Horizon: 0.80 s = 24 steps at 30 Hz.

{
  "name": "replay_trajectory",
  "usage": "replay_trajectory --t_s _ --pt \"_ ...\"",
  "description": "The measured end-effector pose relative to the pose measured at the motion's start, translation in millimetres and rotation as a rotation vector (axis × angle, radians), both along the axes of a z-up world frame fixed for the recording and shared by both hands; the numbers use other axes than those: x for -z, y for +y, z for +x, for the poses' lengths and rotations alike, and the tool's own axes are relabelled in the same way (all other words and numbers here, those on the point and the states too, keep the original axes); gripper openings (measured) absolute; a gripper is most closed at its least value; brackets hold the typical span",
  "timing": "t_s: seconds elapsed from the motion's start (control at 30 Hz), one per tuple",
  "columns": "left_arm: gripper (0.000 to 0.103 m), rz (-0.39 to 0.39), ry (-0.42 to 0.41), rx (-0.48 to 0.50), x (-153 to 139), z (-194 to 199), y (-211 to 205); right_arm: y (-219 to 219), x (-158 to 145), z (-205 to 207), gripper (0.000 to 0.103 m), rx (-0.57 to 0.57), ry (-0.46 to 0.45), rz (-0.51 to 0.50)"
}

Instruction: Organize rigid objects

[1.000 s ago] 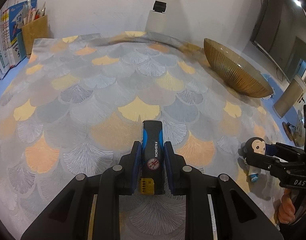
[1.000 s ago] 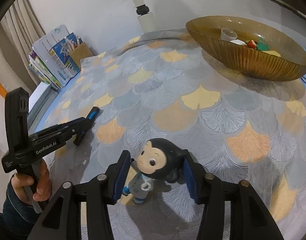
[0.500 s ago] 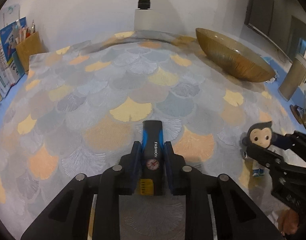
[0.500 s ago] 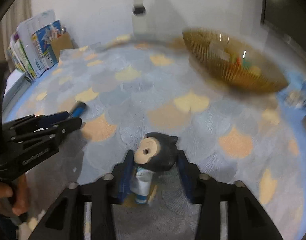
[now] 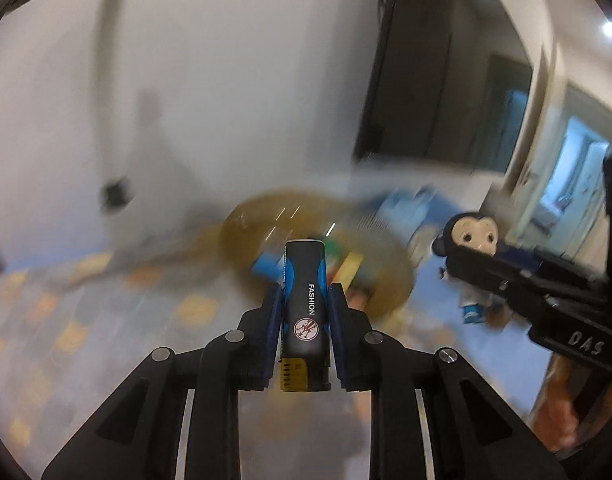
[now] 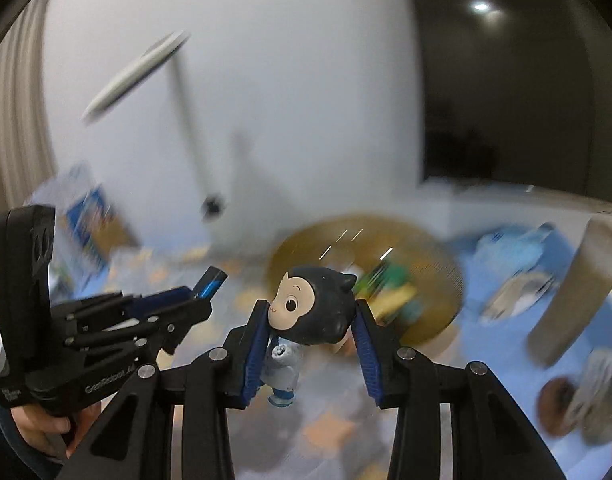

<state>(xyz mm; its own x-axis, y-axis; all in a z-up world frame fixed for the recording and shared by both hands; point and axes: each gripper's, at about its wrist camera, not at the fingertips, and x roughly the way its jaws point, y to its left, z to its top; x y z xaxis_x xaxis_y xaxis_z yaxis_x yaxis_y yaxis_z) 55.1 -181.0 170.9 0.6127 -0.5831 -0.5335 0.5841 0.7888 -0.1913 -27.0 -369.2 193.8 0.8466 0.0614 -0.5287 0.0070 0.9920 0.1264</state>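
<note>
My left gripper [image 5: 305, 300] is shut on a black and blue lighter [image 5: 306, 304] marked FASHION, held in the air and pointing at the amber glass bowl [image 5: 241, 228], which is blurred. My right gripper [image 6: 312, 320] is shut on the head of a dark-haired monkey figurine [image 6: 314, 308], also lifted off the table. The figurine [image 5: 472, 236] and the right gripper [image 5: 506, 276] show at the right of the left wrist view. The lighter [image 6: 210, 282] in the left gripper [image 6: 185, 300] shows at the left of the right wrist view. The bowl [image 6: 438, 264] holds several small coloured items.
The patterned tablecloth [image 5: 105, 312] lies below both grippers. A cardboard tube [image 6: 578, 288] and small dishes [image 6: 518, 292] stand on the blue surface at the right. Books [image 6: 85, 220] stand at the far left. A dark screen [image 5: 438, 72] hangs on the wall behind.
Both grippers have lifted their objects off the table and swung toward the bowl. The right gripper's jaws closed on the figurine's head. The views are motion blurred.
</note>
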Motion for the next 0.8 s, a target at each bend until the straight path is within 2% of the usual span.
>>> replay_trajectory --t_s 0.07,0.17,0.37,0.43,0.47,0.5,0.53,0.57,0.63,0.8 --pt "0.020 -0.016 0.002 0.003 -8 23 -22 -23 -14 14 0.040 0.046 -0.025 0.022" --pt "0.020 -0.034 0.051 0.018 -1 50 -42 -46 -17 33 0.040 0.078 -0.041 0.060" --pt "0.020 -0.005 0.173 0.007 46 77 -62 -68 29 76 0.040 0.114 0.105 0.119" --pt "0.020 -0.016 0.183 0.000 49 78 -63 -69 39 79 0.040 0.113 0.114 0.111" --pt "0.029 -0.031 0.173 -0.013 47 78 -61 -68 41 80 0.043 0.120 0.107 0.102" --pt "0.049 -0.034 0.160 -0.034 44 76 -58 -69 42 80 0.049 0.123 0.097 0.095" --pt "0.059 -0.033 0.138 -0.070 37 73 -52 -71 41 82 0.064 0.128 0.091 0.091" --pt "0.071 -0.041 0.122 -0.087 32 72 -45 -73 38 79 0.065 0.155 0.080 0.080" --pt "0.071 -0.078 0.084 -0.077 20 64 -28 -78 33 71 0.065 0.191 0.047 0.061" --pt "0.071 -0.096 0.051 -0.127 1 28 29 -69 26 36 0.065 0.157 0.052 0.085"
